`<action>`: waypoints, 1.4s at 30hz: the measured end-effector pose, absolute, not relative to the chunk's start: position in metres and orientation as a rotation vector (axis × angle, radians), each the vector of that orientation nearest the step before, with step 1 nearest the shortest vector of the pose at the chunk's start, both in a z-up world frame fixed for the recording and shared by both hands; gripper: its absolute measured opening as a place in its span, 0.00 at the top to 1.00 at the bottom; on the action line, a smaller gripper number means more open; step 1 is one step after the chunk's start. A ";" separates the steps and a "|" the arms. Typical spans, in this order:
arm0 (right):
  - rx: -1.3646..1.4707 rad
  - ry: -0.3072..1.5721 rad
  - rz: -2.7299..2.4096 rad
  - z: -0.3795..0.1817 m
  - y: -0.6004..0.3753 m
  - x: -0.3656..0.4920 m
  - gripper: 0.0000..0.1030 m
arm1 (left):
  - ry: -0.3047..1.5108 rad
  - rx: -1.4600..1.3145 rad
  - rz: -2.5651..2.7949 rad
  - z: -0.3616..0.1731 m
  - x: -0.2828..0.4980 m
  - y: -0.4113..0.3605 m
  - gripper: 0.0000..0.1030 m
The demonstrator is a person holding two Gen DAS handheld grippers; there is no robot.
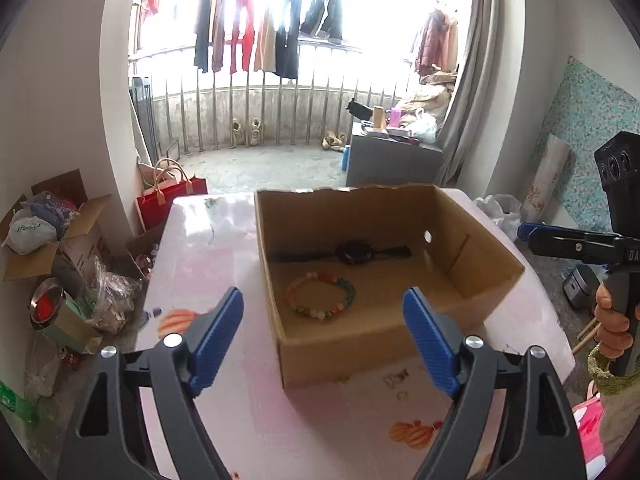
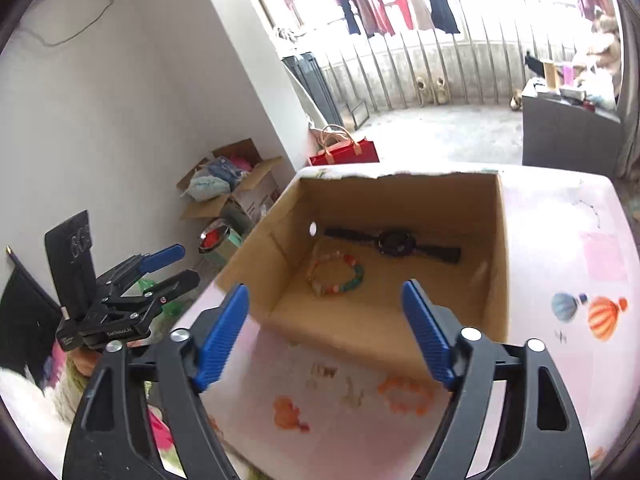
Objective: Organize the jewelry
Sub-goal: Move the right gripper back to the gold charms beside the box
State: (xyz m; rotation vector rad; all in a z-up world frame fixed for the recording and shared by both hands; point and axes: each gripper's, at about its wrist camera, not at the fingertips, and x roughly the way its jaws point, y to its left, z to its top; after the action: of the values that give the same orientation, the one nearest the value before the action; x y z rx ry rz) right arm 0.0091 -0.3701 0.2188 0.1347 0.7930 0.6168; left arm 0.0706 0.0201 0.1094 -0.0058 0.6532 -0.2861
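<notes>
Cardboard box (image 1: 472,240): open-topped, sits on the desk (image 1: 208,248) with its pink balloon-print cover; probably serves as the collecting place for the jewelry, since both pieces lie inside it.
Bracelet (image 1: 321,297): coloured beads, flat on the box floor, nearer the front wall; touched by nothing.
Watch (image 1: 352,253): black, strap laid out straight, near the far wall, just behind the bracelet and apart from it.
Why so placed: both pieces lie flat and separate, so neither tangles with the other; judged, the sorting looks done or nearly so, as no loose jewelry shows on the desk.
Left gripper (image 1: 324,334): fingers (image 1: 218,336) spread wide, nothing between them; aimed downward over the front wall of the box.
Right gripper (image 2: 326,330): fingers (image 2: 222,336) likewise spread and empty; angled down at the box from the right-hand corner.
Hand (image 1: 612,320): wrapped round the right gripper's handle, held off the desk's right edge, a green knit cuff at the wrist.
Pose, both: tilted down, short of the box, clear of its walls.
</notes>
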 end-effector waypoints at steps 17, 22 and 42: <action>-0.081 1.104 0.108 0.073 -0.363 -0.035 0.08 | 0.942 0.102 -0.155 -0.028 0.058 -0.015 0.04; -0.056 1.109 0.100 0.072 -0.364 -0.030 0.08 | 0.944 0.095 -0.150 -0.026 0.054 -0.018 0.04; 0.395 0.902 0.392 0.122 -0.370 0.025 0.80 | 0.706 0.094 -0.127 0.021 0.077 -0.008 0.50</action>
State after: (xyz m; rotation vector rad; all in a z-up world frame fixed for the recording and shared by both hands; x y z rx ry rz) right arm 0.0247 -0.3695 0.1224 0.3954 0.9016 0.3915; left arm 0.0775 -0.0075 0.0208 0.0941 0.7055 -0.1273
